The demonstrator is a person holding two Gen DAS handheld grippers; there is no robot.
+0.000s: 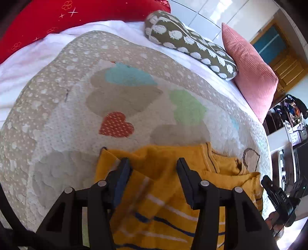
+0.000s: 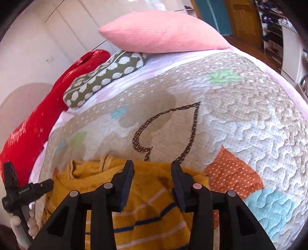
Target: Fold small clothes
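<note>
A yellow striped sweater (image 1: 165,192) lies bunched at the near edge of a quilt (image 1: 63,119). The left gripper (image 1: 153,163) and right gripper (image 2: 152,165) hover over it, fingers spread, seemingly gripping nothing. Pillows (image 2: 163,32) lie far back.

Setting: bedroom in a private home. Work surface is a bed covered by a quilted beige bedspread (image 1: 57,119) with appliqué hearts and pastel patches, laid over a white sheet (image 1: 23,63). Soft furnishings at the far edge: pink ribbed cushion (image 1: 248,73), olive cushion with white spots (image 1: 184,40), red embroidered pillow (image 1: 57,17). White panelled wardrobe doors (image 2: 63,30) behind the bed. Wooden door (image 2: 242,17) and wooden floor (image 2: 248,46) beyond. Open shelving (image 1: 288,115) crowded with household clutter at the room's side. Daylight throughout; nothing industrial or commercial visible.
</note>
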